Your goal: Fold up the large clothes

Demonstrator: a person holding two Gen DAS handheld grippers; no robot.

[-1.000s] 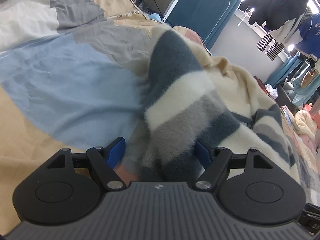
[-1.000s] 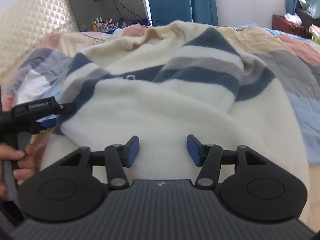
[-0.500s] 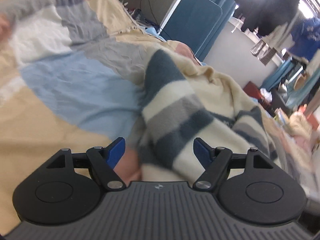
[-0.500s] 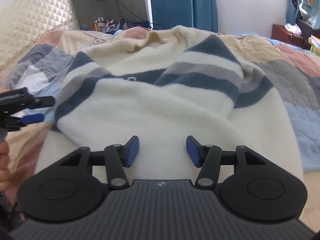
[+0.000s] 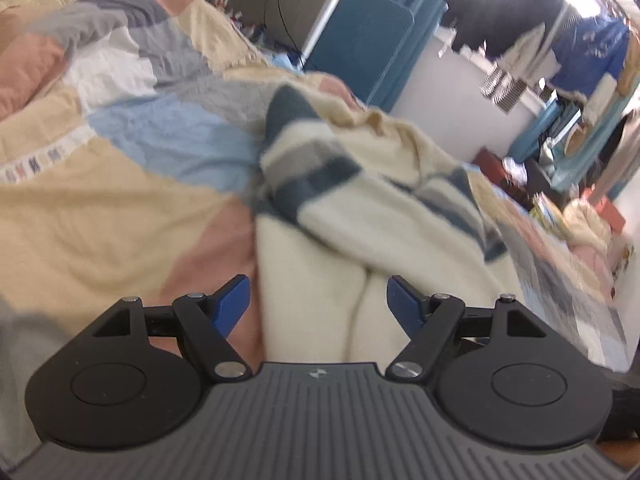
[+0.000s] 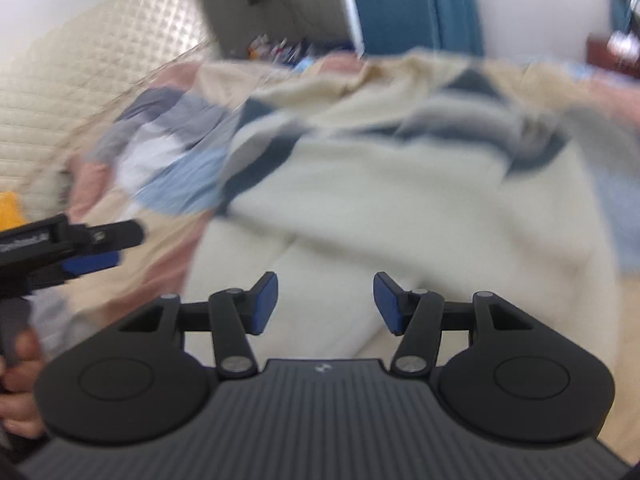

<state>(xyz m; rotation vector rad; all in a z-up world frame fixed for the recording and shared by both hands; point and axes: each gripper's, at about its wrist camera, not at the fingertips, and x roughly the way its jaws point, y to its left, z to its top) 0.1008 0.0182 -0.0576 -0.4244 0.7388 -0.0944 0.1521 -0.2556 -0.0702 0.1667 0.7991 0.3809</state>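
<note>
A big fleece sweater (image 5: 360, 216), cream with dark blue and grey stripes, lies spread on the bed with both sleeves folded in over its body. In the right wrist view the same sweater (image 6: 400, 208) fills the middle, blurred. My left gripper (image 5: 318, 300) hangs open above the sweater's lower left edge, nothing between its blue pads. My right gripper (image 6: 325, 300) is also open over the cream hem area, holding nothing. The left gripper (image 6: 92, 248) shows from the side at the left of the right wrist view, clear of the sweater.
The sweater rests on a patchwork quilt (image 5: 120, 160) of blue, beige, pink and grey. A quilted headboard (image 6: 88, 92) stands at the back left. A blue chair (image 5: 360, 40) and hanging clothes (image 5: 520, 20) lie beyond the bed. A hand (image 6: 20, 392) grips the left tool.
The left gripper has let go of the striped sleeve and pulled back and up toward the hem. The sleeve now lies folded on the sweater. The right gripper drew back a little.
</note>
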